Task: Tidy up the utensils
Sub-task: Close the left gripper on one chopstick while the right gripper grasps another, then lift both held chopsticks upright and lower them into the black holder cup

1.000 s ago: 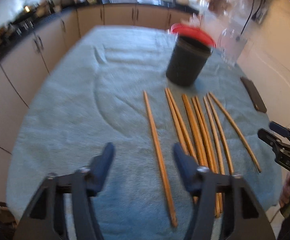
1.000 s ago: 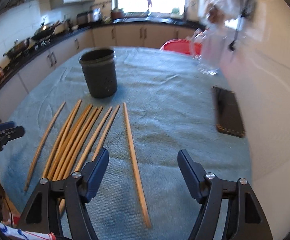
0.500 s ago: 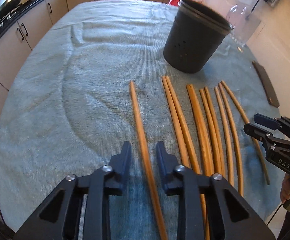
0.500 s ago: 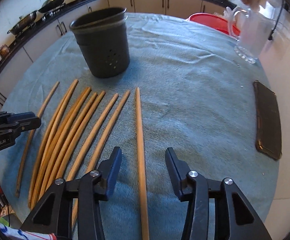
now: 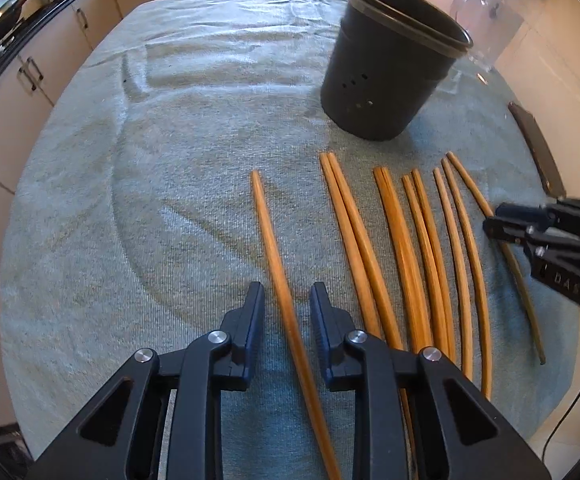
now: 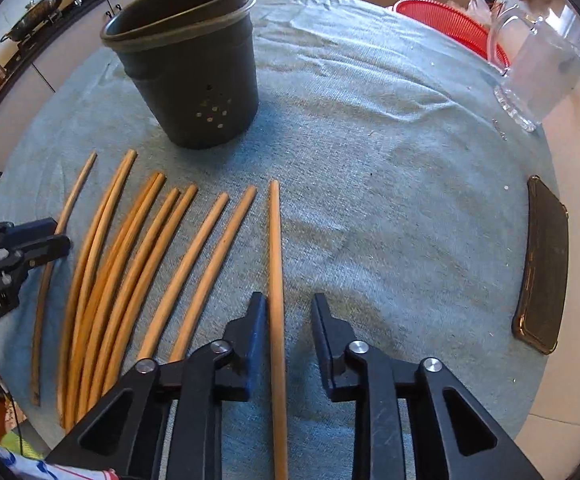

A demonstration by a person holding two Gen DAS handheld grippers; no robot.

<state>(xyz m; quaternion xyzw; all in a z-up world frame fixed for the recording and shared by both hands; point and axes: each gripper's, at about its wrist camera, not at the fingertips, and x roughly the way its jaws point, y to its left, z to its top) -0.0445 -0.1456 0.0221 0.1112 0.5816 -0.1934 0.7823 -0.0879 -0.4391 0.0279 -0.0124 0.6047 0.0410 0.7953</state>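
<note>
Several wooden chopsticks lie in a row on the blue-grey cloth (image 5: 178,152). A dark grey utensil holder (image 5: 385,76) stands upright beyond them; it also shows in the right wrist view (image 6: 194,76). My left gripper (image 5: 286,300) straddles the leftmost chopstick (image 5: 270,240), jaws narrowly apart on either side, not touching it. My right gripper (image 6: 288,312) straddles the rightmost chopstick (image 6: 276,256), jaws narrowly apart, the left pad close to the stick. Each gripper shows at the other view's edge.
A black phone (image 6: 543,268) lies at the right edge of the table. A glass jug (image 6: 537,68) and a red basket (image 6: 445,20) stand at the far right. Kitchen cabinets and a stove counter run behind the table.
Both grippers have come down over their chopsticks and narrowed from wide open to a small gap. The chopsticks have not moved.
</note>
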